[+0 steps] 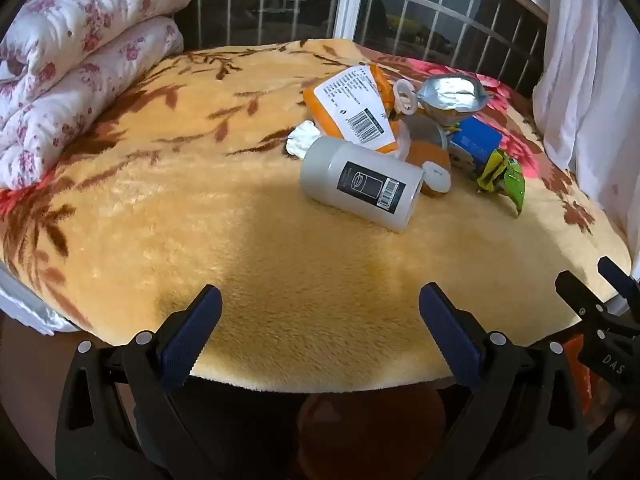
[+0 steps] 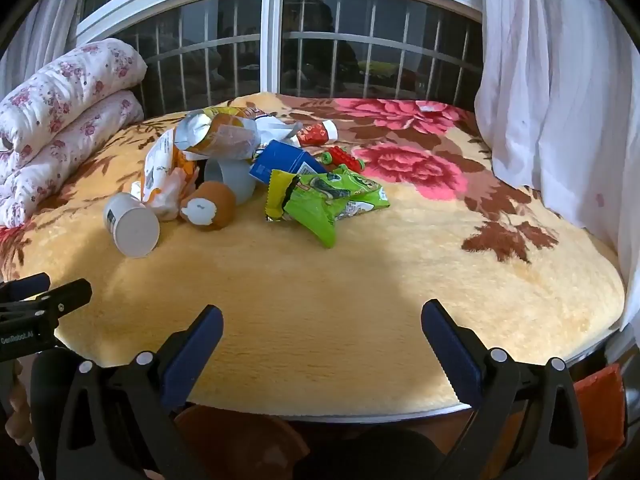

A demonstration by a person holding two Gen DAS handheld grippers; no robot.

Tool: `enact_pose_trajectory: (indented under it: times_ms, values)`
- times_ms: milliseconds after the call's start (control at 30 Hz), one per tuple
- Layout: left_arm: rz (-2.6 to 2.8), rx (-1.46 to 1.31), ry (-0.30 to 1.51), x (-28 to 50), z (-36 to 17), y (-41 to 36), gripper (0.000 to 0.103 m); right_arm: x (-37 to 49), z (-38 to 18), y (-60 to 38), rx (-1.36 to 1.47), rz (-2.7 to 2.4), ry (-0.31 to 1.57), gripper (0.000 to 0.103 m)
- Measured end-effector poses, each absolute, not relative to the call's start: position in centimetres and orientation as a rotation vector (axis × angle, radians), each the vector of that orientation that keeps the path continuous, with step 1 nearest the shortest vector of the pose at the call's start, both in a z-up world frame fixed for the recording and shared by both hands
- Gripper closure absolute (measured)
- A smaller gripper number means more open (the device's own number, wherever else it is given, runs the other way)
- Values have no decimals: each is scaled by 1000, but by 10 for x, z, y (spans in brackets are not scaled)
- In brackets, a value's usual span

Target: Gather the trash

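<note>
Both grippers, left gripper [image 1: 320, 320] and right gripper [image 2: 322, 336], spread apart and empty; light, crinkly green snack wrapper [image 2: 324, 204] at frame centre, best pinched by its flat edge.

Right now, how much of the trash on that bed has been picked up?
Nothing looks collected yet. The left gripper and right gripper are both open and empty at the near edge of the blanket. Left to gather: the white canister, the green snack bag, the orange packet, the foil wrapper and the blue box, all piled together.
</note>
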State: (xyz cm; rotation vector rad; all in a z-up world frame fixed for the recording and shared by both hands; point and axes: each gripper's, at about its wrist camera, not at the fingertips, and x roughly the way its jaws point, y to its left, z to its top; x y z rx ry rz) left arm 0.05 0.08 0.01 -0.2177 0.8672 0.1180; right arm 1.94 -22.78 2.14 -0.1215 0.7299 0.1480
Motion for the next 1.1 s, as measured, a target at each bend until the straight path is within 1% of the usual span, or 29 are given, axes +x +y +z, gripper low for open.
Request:
enact_pose_trajectory:
  times_ms: [500,1100]
  values:
    - [73,-185,884,2,-1,-16,7,21,18,-232,-119,155,739,5]
    - [66,-223,894,6,-5,-12,7,31,15,-244,-88,136,746,5]
